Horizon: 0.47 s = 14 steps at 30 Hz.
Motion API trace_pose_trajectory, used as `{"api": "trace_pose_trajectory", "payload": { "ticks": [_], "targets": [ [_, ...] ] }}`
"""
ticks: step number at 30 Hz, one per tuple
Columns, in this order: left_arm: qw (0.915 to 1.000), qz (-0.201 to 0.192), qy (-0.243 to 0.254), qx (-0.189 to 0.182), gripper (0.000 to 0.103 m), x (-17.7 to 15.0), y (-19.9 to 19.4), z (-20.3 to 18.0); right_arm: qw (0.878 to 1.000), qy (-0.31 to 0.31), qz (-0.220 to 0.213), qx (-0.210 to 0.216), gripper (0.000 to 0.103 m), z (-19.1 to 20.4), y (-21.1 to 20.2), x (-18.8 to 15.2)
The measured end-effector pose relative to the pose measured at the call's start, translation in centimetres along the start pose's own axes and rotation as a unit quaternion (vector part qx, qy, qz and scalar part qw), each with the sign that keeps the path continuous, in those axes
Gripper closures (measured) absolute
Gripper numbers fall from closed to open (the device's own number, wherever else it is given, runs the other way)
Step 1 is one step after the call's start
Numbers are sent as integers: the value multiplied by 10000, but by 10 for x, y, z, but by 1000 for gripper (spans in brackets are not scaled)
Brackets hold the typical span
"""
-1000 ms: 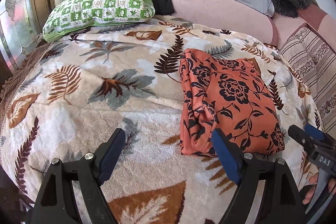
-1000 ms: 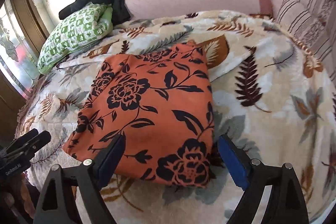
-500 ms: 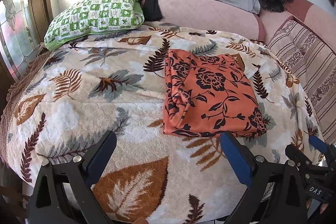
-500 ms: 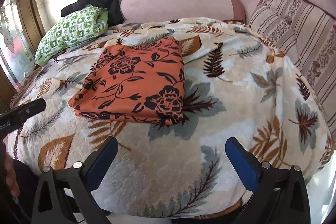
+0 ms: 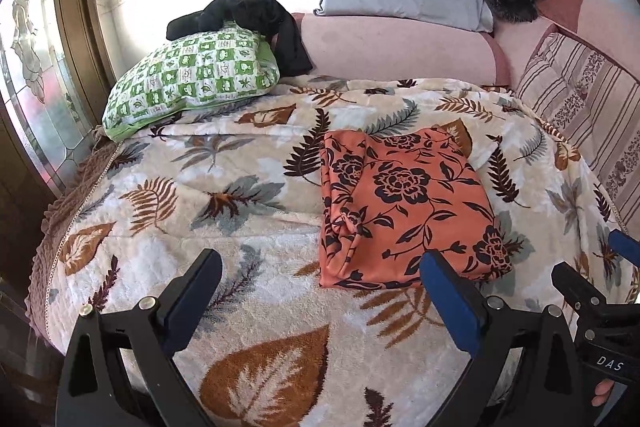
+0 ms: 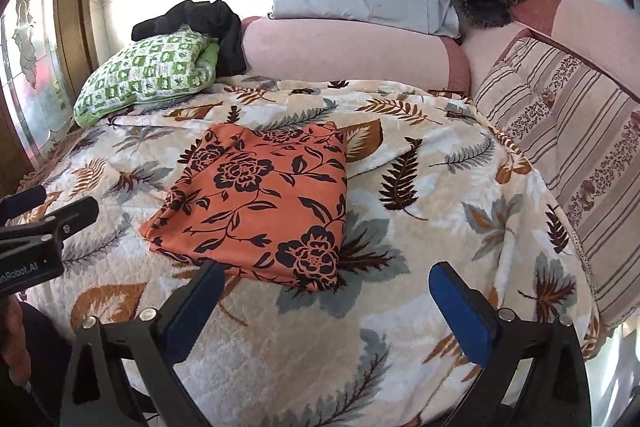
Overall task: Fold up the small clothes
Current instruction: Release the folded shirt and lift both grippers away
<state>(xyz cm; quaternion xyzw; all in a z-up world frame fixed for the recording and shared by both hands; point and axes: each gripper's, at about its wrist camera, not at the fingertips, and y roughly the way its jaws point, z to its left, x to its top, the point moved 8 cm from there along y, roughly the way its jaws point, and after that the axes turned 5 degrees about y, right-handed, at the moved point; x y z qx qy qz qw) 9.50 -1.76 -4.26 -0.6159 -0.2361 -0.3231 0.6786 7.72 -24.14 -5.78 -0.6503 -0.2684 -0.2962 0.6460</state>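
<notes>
Folded orange floral garment (image 5: 404, 211) lies flat on leaf-print blanket (image 5: 224, 235), at 12 o'clock of both tongs. Left gripper (image 5: 320, 299) spread, empty. Right gripper (image 6: 324, 307) spread, empty. Garment type unclear.

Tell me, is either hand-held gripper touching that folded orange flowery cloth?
Apart. The right wrist view shows the right hand-held gripper open with only blanket between its fingers; the orange cloth lies beyond. The left hand-held gripper is likewise open and empty.
</notes>
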Motion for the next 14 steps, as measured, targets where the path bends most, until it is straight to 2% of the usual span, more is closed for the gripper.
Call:
{"api": "trace_pose_trajectory", "payload": {
  "ticks": [5,6,10,14],
  "targets": [
    [10000,39,-22,-57,3,3,3,0,10000,-22,-54,47,0,4,-3,5],
    [10000,54,-24,-59,0,2,3,0,10000,-34,-70,48,0,5,-4,6],
    [9998,64,-64,-203,0,3,4,-3,9999,-51,-59,79,0,7,-4,9],
    [9998,45,16,-181,0,5,5,-6,9999,-77,-72,103,0,9,-4,12]
  ]
}}
